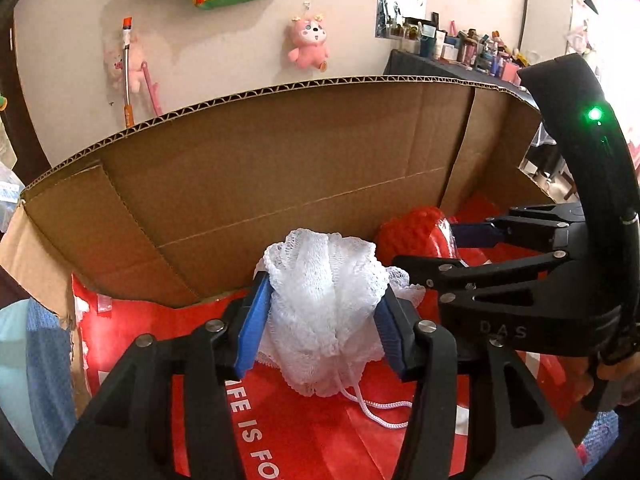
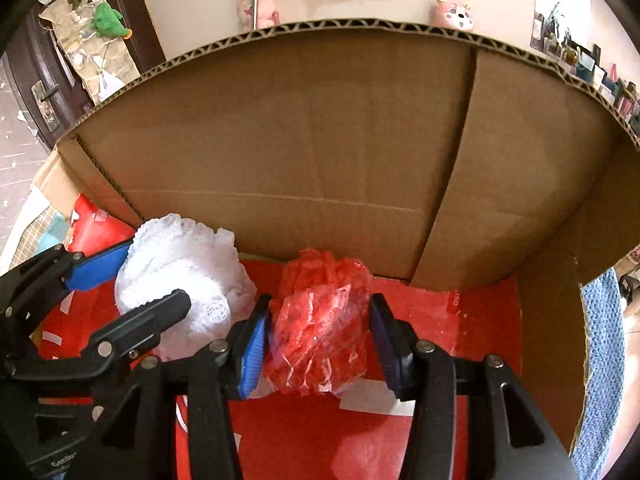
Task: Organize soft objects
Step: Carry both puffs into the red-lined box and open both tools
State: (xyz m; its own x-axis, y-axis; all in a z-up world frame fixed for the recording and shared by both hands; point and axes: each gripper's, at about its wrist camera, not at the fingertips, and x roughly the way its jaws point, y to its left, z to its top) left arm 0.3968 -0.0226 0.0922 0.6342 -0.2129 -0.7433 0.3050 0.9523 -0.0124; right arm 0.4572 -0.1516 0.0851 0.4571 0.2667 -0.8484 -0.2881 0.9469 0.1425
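My left gripper (image 1: pixel 322 312) is shut on a white mesh bath puff (image 1: pixel 328 304) with a white cord, held inside a cardboard box (image 1: pixel 280 184) just above its red-lined floor. It also shows in the right wrist view (image 2: pixel 180 276), at the left. My right gripper (image 2: pixel 320 332) is shut on a red mesh puff wrapped in clear plastic (image 2: pixel 320 320), beside the white one and near the box's back wall (image 2: pixel 320 140). The red puff (image 1: pixel 412 228) and the right gripper (image 1: pixel 472 252) show at the right of the left wrist view.
The box floor is covered by a red printed sheet (image 1: pixel 320 432). Box walls rise behind and to the right (image 2: pixel 540 208). A blue towel (image 2: pixel 604 360) lies outside the box. Plush toys (image 1: pixel 310 42) hang on the wall; a cluttered shelf (image 1: pixel 472 46) stands at the far right.
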